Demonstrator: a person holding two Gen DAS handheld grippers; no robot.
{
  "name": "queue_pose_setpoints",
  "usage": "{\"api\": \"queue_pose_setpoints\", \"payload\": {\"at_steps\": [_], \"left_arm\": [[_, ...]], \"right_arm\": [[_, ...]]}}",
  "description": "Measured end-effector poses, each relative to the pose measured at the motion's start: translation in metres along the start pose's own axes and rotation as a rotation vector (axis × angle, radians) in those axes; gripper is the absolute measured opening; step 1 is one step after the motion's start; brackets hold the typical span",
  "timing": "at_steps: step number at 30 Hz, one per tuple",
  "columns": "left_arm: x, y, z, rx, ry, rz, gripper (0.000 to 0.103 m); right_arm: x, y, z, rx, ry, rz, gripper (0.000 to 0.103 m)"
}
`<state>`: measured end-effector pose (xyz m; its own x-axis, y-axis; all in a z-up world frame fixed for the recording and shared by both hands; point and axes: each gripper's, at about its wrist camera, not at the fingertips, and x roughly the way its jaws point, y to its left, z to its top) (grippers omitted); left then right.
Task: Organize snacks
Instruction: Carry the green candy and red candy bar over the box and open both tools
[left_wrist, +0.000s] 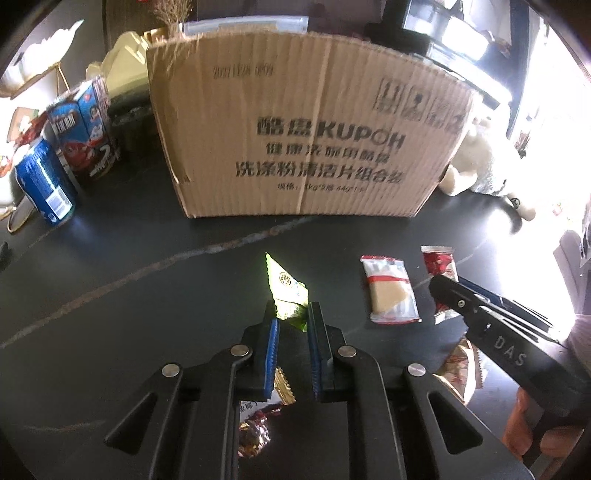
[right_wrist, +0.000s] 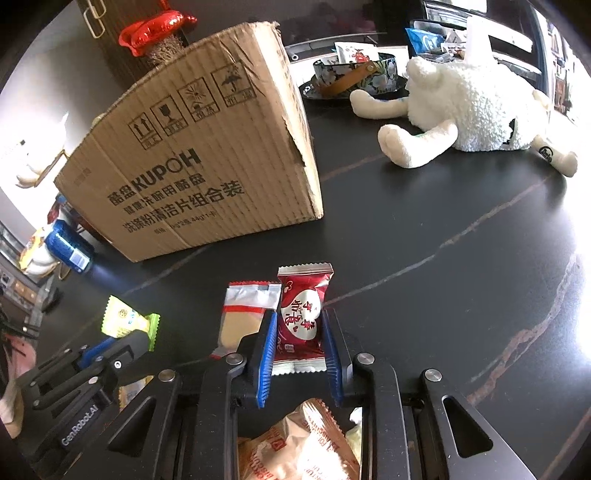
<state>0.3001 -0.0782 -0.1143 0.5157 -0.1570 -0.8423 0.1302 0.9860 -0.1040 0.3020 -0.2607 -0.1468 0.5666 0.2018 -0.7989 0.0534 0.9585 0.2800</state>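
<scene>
Both claws are clamped on snacks, likely for the brown corrugated cardboard box (left_wrist: 303, 125) printed "KUPOH" standing just behind on the black desk (right_wrist: 424, 258). Left claw (left_wrist: 291, 314) grips a yellow-green foil packet (left_wrist: 286, 291), tipped off the desk; right claw (right_wrist: 299, 332) pinches a red-and-white wrapped sweet (right_wrist: 301, 314) lying flat. "DAS" and "GenRobot.AI" mark the claw bodies.

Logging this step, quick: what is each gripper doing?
Left gripper: shut on the green-yellow foil snack packet.
Right gripper: shut on the red-and-white wrapped snack.
</scene>
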Motion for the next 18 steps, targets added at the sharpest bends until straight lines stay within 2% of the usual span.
{"api": "queue_pose_setpoints", "payload": {"at_steps": [18], "left_arm": [[-0.08, -0.007, 0.014, 0.017, -0.129, -0.006, 0.016]], "right_arm": [[-0.062, 0.034, 0.01, -0.044, -0.105, 0.101, 0.026]]}}
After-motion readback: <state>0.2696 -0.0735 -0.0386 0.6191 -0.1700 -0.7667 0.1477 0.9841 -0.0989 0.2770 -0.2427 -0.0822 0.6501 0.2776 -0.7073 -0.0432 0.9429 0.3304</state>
